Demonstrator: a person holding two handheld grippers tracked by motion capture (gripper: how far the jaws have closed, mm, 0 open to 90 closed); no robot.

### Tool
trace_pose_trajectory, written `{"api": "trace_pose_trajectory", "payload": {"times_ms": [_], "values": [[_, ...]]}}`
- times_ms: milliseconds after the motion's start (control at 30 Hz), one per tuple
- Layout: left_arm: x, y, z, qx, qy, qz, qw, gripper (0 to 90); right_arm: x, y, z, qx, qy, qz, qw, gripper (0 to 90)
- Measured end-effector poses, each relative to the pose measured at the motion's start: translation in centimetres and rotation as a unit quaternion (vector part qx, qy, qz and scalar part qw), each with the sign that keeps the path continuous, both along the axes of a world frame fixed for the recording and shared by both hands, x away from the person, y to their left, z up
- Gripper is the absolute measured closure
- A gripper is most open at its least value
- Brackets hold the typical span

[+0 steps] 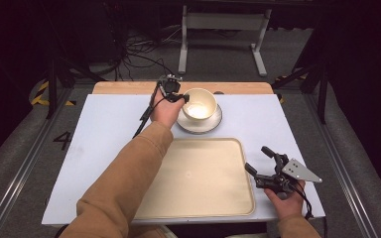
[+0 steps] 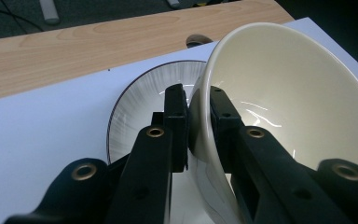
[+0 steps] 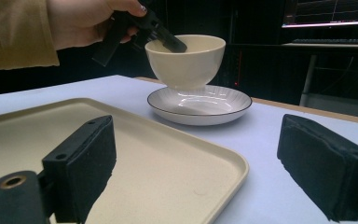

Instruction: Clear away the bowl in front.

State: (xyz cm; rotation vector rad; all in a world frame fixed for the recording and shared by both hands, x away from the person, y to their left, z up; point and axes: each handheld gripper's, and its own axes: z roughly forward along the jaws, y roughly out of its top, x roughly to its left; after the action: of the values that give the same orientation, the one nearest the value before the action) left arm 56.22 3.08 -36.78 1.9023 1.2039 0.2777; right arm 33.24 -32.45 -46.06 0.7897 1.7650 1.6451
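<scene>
A cream bowl [image 1: 200, 102] hangs tilted just above a white plate with a dark rim [image 1: 217, 120] at the far middle of the white table. My left gripper [image 1: 184, 98] is shut on the bowl's near-left rim, one jaw inside and one outside. The left gripper view looks along my left gripper [image 2: 198, 100] at the bowl [image 2: 284, 93] and, under it, the plate [image 2: 135, 102]. My right gripper [image 1: 257, 158] stands open with nothing between its fingers, just right of the beige tray [image 1: 198, 178]. The right gripper view shows the bowl [image 3: 186, 60] lifted off the plate [image 3: 200, 105].
The large beige tray [image 3: 144, 154] lies bare at the front middle of the table. A wooden strip [image 1: 129, 88] runs along the table's far edge. A sleeved forearm [image 1: 129, 178] crosses the tray's left side. Cables and a metal frame lie on the floor beyond.
</scene>
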Motion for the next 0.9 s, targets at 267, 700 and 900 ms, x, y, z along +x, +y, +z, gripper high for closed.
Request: {"api": "trace_pose_trajectory", "payload": {"times_ms": [267, 700, 900], "values": [[-0.7, 0.8, 1.4, 0.002, -0.009, -0.01, 0.9999, 81.2, 0.1, 0.0, 0.0, -0.003, 0.003, 0.001, 1.0, 11.7], [-2.3, 1.6, 3.0, 0.019, -0.008, -0.044, 0.9988, 81.2, 0.0, 0.0, 0.0, -0.003, 0.001, 0.003, 1.0, 10.8], [-3.4, 2.0, 3.8, 0.024, -0.004, -0.077, 0.9968, 81.2, 0.0, 0.0, 0.0, 0.0, 0.001, 0.003, 1.0, 10.5]]}}
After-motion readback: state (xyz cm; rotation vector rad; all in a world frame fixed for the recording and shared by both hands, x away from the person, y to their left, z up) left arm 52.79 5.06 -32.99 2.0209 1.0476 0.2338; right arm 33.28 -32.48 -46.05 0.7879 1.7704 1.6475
